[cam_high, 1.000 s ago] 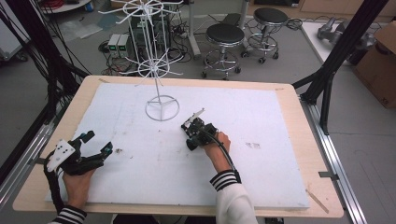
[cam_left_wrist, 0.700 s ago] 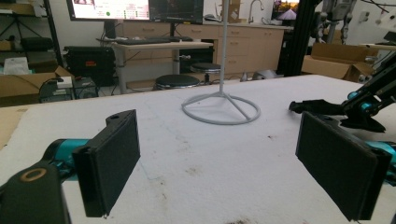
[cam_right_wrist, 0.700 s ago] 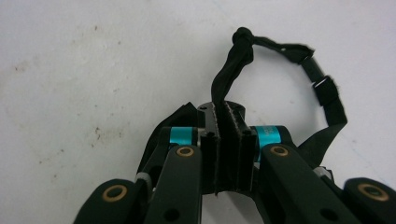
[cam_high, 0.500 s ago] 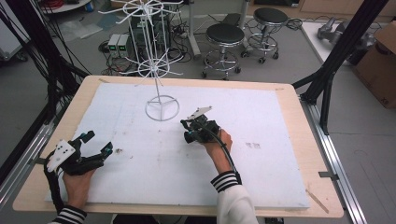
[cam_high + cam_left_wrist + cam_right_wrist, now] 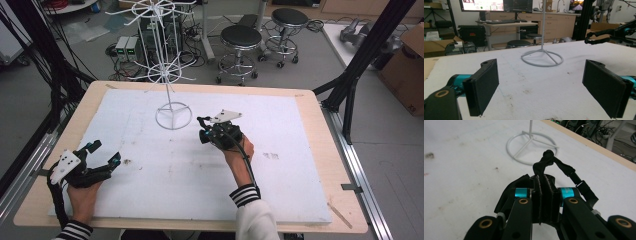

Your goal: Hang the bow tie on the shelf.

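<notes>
At the near left of the worktop [image 5: 300,150], which a white sheet covers inside a wooden border, the left hand-held gripper [image 5: 102,155] rests low in the person's left hand [image 5: 82,192]. Its jaws stand wide apart with nothing between them; in the left gripper view the two black pads [image 5: 482,87] frame only bare white surface, which carries a few small dark marks. A grey three-cornered plate [image 5: 65,165] sits on top of this gripper.

Farther away and toward the middle stands a white wire rack [image 5: 167,70], with a thin upright pole, spoked arms at two levels and a ring base [image 5: 173,116] that lies flat on the sheet. In the left gripper view the ring base [image 5: 542,59] is ahead of the jaws, well apart from them.

Just to the right of the ring base, near the middle of the worktop, is the right hand-held gripper [image 5: 202,131], held in the right hand [image 5: 240,152] with a striped cuff at the wrist. Its jaws are closed together on a black strap [image 5: 545,162]. In the right gripper view the strap rises from between the pads, makes a knot above them and runs down to the right into a buckle. The knot is near the ring base [image 5: 532,147], but I cannot tell if it touches it.
</notes>
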